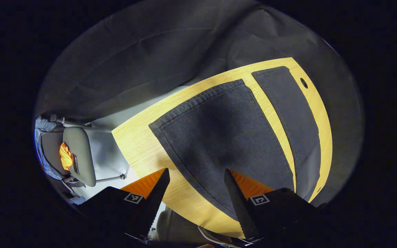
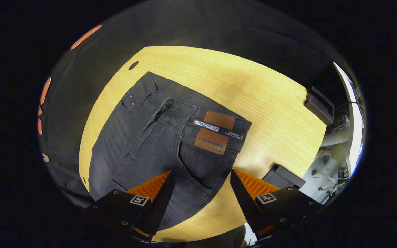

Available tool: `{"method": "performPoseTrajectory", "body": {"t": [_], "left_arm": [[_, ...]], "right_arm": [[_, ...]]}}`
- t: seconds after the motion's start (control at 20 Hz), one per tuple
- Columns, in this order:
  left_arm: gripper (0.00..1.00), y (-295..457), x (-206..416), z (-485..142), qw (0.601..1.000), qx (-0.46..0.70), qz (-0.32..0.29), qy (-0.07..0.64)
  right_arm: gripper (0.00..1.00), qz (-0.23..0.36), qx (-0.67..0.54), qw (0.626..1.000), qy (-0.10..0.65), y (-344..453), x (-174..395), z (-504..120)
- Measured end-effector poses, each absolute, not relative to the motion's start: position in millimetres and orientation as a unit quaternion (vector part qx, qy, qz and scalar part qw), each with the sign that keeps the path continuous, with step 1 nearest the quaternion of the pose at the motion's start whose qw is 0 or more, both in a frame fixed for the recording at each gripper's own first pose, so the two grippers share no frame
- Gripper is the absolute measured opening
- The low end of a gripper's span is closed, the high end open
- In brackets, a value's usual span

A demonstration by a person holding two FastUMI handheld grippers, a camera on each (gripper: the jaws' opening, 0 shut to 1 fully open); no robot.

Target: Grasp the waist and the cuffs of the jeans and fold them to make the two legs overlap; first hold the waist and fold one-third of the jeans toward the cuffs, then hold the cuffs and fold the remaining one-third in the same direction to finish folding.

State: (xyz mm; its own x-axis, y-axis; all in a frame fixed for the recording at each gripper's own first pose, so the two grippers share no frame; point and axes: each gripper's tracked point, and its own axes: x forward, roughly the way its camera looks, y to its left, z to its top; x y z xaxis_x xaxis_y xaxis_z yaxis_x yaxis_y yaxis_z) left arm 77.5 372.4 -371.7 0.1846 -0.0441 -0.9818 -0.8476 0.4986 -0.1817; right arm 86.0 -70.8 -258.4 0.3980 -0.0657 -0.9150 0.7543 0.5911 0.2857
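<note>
Dark grey denim jeans lying flat on pale wooden table, legs apart. Left gripper hovering released over cuffs; right gripper hovering released over waist.

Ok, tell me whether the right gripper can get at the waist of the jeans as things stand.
Probably yes. The right gripper is open above the jeans, and the waist lies flat on the table ahead with nothing across it.

The jeans lie flat on the worktop, legs apart, waist beside the worktop's cable hole.
</note>
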Motion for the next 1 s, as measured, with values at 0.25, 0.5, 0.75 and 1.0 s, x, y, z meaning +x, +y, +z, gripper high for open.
{"method": "performPoseTrajectory", "body": {"t": [0.25, 0.5, 0.75, 1.0], "left_arm": [[0.96, 392, 76, -382, 0.629, -0.414, 0.32, 0.574], [0.96, 414, 74, -398, 0.6, -0.432, 0.342, 0.58], [0.93, 412, 73, -412, 0.58, -0.423, 0.356, 0.599], [0.94, 416, 85, -413, 0.629, -0.377, 0.37, 0.57]], "right_arm": [[0.89, -0.312, 0.359, 0.726, 0.497, -72, 86, -270], [0.94, -0.337, 0.317, 0.714, 0.525, -73, 87, -273], [0.89, -0.35, 0.331, 0.693, 0.537, -74, 87, -275], [0.55, -0.341, 0.337, 0.706, 0.521, -64, 99, -275]]}}
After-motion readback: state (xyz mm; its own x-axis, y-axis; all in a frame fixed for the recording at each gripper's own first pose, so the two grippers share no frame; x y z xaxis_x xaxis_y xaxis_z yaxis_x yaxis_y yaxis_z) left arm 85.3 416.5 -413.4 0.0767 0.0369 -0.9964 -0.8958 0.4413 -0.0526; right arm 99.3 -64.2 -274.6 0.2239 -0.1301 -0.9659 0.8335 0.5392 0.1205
